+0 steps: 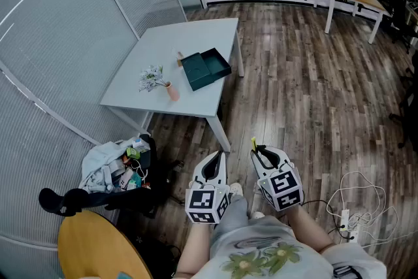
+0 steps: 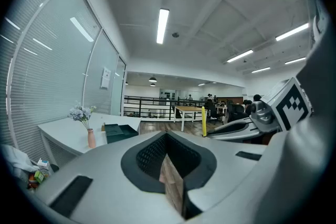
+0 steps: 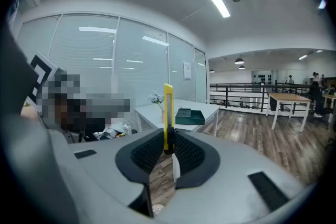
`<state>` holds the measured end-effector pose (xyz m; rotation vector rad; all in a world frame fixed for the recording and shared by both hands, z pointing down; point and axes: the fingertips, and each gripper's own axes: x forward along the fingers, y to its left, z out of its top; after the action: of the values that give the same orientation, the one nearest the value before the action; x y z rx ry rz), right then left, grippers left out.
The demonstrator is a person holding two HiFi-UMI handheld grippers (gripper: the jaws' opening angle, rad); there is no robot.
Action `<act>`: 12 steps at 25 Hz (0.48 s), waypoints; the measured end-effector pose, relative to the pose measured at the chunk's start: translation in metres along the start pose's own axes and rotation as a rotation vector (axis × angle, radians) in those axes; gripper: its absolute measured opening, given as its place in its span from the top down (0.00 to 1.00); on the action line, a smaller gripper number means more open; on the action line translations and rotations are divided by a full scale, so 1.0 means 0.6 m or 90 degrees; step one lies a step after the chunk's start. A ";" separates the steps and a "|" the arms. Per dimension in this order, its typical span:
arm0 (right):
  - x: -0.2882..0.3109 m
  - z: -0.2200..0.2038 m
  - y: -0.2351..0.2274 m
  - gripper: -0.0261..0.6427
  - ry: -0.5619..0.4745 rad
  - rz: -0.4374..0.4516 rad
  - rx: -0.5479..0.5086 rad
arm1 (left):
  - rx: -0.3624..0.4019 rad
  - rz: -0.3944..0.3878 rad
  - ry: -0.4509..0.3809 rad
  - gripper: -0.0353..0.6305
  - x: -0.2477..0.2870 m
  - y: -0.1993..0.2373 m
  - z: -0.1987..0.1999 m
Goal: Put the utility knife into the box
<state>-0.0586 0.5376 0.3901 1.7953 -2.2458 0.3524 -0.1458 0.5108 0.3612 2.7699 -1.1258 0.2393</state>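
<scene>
The utility knife [image 3: 168,113] is gripped by the right tool [image 3: 169,147], its yellow body clamped between the two dark pads and standing upright, with the upper end poking well above the jaws. From the head view, the knife [image 1: 253,144] is seen as a small yellow sliver at the tip of the right tool [image 1: 256,148]. The left tool [image 1: 219,155] is held just beside it, over the wooden floor [image 1: 294,75] and close to the person's body. In the left gripper view, the jaws of the left tool [image 2: 167,144] are drawn together and nothing is carried between them. The dark green box [image 1: 206,68] is seen lying open on the white desk [image 1: 176,42], well apart from both tools. A small pink vase [image 1: 172,92] with pale flowers [image 1: 150,77] is seen near the box.
</scene>
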 end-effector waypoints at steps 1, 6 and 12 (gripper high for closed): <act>0.007 0.002 -0.004 0.86 0.000 -0.002 -0.001 | -0.001 -0.001 0.001 0.95 0.007 0.003 0.000; 0.047 0.015 -0.025 0.86 -0.007 -0.013 -0.006 | -0.008 -0.004 0.005 0.95 0.047 0.030 -0.002; 0.133 0.041 -0.063 0.86 0.000 -0.016 -0.009 | -0.017 -0.015 0.006 0.95 0.130 0.085 0.010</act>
<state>-0.0395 0.4481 0.3953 1.8148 -2.2177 0.3314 -0.1257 0.4202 0.3744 2.7543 -1.0860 0.2334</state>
